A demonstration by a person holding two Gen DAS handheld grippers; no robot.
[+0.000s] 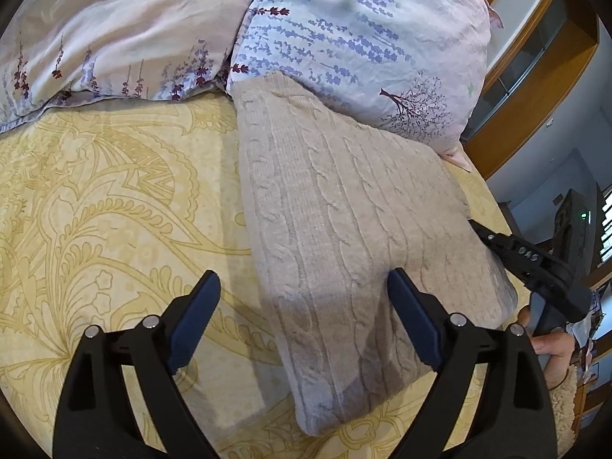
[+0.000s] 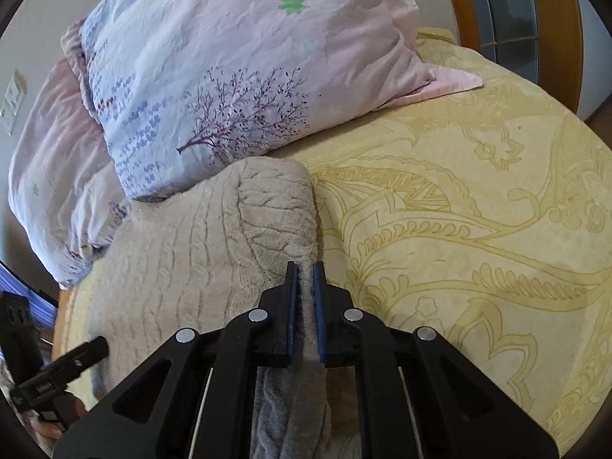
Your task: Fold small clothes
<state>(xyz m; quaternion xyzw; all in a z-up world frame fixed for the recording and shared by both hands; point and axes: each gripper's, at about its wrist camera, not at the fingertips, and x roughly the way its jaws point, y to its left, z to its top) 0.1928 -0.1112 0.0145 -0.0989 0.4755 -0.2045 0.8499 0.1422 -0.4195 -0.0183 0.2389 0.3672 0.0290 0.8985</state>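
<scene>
A beige cable-knit sweater (image 1: 344, 229) lies folded into a long strip on the yellow patterned bedspread (image 1: 114, 210). My left gripper (image 1: 302, 287) is open and empty, its fingers astride the sweater's left edge just above it. My right gripper (image 2: 305, 271) is shut on the sweater's folded edge (image 2: 275, 210); a bunch of knit fabric runs between its blue pads. The right gripper also shows in the left wrist view (image 1: 528, 264) at the sweater's right side. The left gripper shows in the right wrist view (image 2: 57, 375) at the lower left.
Two floral pillows (image 1: 344, 38) lie against the sweater's far end; they also show in the right wrist view (image 2: 229, 76). A wooden bed frame (image 1: 535, 107) and room furniture lie beyond the bed's right edge. Bare bedspread (image 2: 478, 229) spreads to the right of the sweater.
</scene>
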